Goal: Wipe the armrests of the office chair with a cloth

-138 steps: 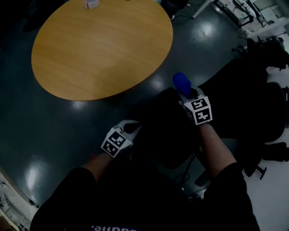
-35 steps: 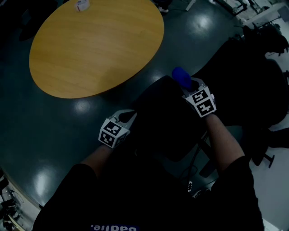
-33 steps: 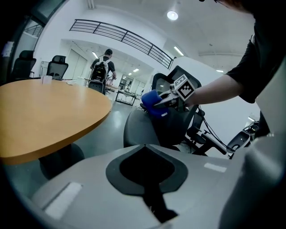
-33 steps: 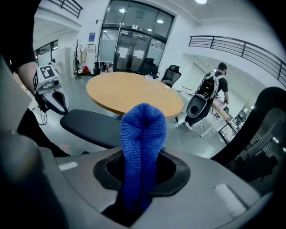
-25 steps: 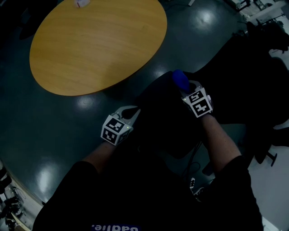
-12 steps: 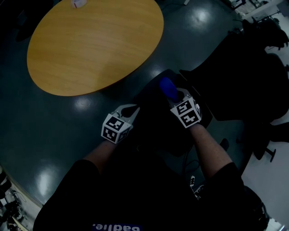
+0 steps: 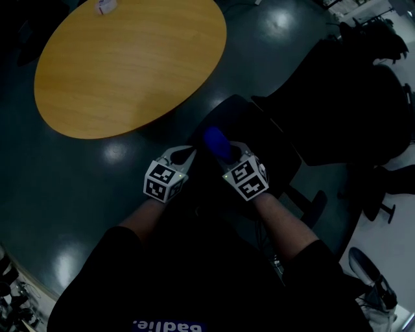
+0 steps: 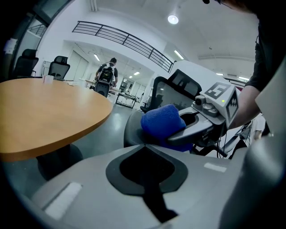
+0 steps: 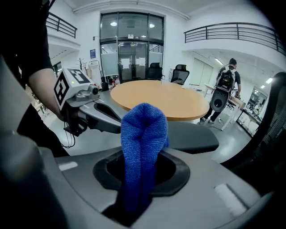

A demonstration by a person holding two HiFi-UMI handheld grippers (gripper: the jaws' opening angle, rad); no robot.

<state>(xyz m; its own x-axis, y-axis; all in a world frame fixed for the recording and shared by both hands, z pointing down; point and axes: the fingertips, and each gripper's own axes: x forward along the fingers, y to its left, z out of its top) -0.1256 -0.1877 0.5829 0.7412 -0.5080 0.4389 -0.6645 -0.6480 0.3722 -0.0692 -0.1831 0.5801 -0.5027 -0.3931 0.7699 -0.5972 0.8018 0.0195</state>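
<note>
Two grippers sit close together in the head view. The right gripper point(image 7: 228, 157) has its jaws clamped on a folded blue terry cloth point(image 9: 143, 134), which stands out past the tips toward 12 o'clock. The left gripper point(image 8: 144, 146), at 9 o'clock of the right one, has its jaws closed tip to tip with nothing between them. The cloth's bulging end is at the padded dark grey armrest point(image 9: 192, 137) of a black office chair point(image 7: 259, 133); whether cloth and pad touch cannot be told. The chair lies under both grippers and runs out toward 2 o'clock. A round wooden table point(image 7: 130, 58) fills the floor at 11 o'clock, with a small white object point(image 7: 104, 5) at its far edge. More black chairs point(image 7: 363, 97) stand at 2 o'clock. A person with a backpack point(image 9: 228, 74) stands far off in the hall.
</note>
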